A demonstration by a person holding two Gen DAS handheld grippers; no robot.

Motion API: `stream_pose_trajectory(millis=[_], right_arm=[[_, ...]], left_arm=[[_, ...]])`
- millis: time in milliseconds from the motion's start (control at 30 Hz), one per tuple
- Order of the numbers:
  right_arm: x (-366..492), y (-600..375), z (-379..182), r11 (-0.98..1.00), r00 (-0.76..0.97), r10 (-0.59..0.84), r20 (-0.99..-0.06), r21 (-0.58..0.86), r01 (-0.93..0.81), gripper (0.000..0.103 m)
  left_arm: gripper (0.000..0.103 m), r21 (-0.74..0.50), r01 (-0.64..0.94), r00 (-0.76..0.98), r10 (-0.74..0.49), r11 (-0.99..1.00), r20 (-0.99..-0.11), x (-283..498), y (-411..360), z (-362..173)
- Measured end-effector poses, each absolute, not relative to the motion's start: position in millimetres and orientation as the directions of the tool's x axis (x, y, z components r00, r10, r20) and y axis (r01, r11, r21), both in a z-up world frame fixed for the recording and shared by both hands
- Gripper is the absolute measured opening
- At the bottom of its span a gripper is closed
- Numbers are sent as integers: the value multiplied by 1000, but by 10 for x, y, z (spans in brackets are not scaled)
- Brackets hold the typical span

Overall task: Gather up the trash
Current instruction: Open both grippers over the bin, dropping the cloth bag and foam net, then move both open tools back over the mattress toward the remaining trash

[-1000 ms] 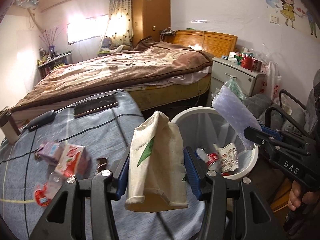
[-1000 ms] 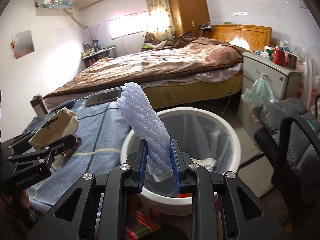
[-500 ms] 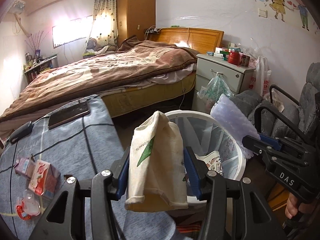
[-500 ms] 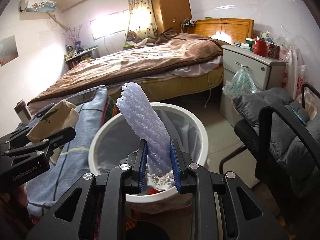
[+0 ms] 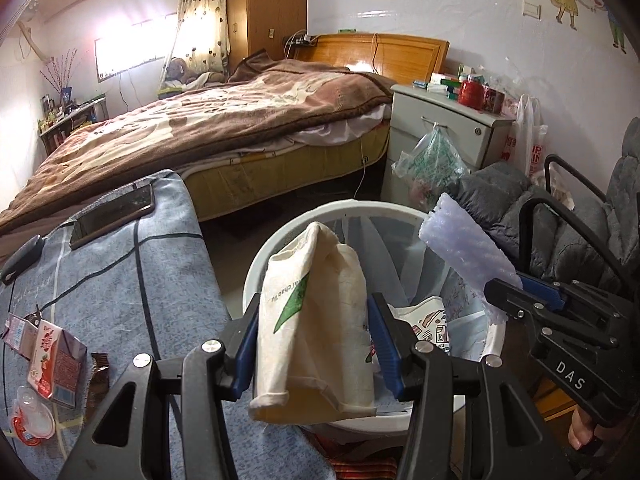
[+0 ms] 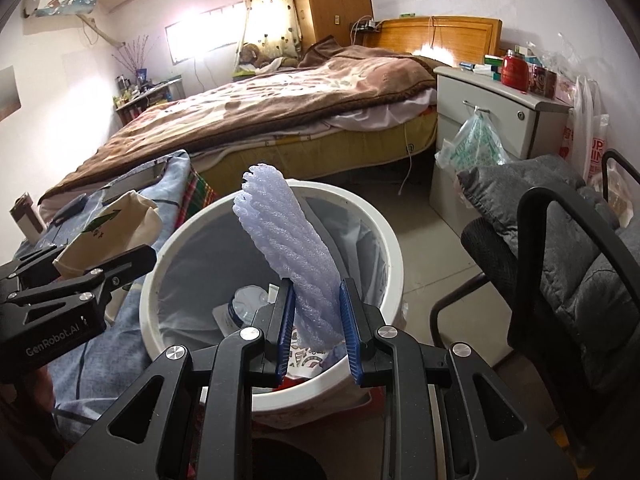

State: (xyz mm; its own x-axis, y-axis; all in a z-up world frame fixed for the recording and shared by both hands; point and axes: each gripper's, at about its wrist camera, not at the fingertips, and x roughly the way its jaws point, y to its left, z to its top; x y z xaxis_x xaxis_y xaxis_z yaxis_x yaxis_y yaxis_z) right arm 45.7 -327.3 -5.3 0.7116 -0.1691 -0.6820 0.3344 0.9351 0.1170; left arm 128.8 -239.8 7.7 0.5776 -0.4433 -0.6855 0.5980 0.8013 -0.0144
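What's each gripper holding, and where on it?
Left gripper pinches the cloth bag across its middle. Right gripper pinches the foam net near its lower end. Both over the bin.

Crumpled cream paper cup (image 5: 316, 320) with green print, upright, squashed sides, at the near-left rim of the white waste bin (image 5: 256, 264). Lavender foam net sleeve (image 6: 292, 256), ribbed, tilted left, above the bin's opening. Bin lined with a translucent bag, holding a plastic bottle (image 6: 248, 300) and printed paper waste.
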Motion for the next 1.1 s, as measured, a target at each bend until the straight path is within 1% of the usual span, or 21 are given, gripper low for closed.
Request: stream_pose_trajectory(millis=[167,233,300,400,500,600,1100], right_arm=[[505,-3281,-58,937,700,-173,-693,104,334,27],[515,-3293,-76,937,694,-172,-699,101,334,28],[505,-3298,-87,936,693,-174,-700,103,338,29],[502,-3301,-107,933,692,-166,-703,115,340,36],[502,-3265,-106,935,692,-166,-703,111,338,41],[510,-3230,-86,937,697,-163,-698,113,332,52],[492,-2991,62,951,736,-146,-661,110,288,53]], left_arm=[[55,-8,592,581,-434,806,-689,1310,-2427,55],[61,-8,585,581,-427,811,-693,1320,-2417,40],[65,-13,581,581,-427,814,-693,1326,-2394,42],[68,-12,576,589,-425,817,-687,1330,-2370,54],[69,-22,564,591,-422,825,-687,1349,-2321,63],[70,-26,559,593,-421,829,-686,1348,-2264,72],[70,-21,523,635,-406,852,-657,1220,-1883,215]])
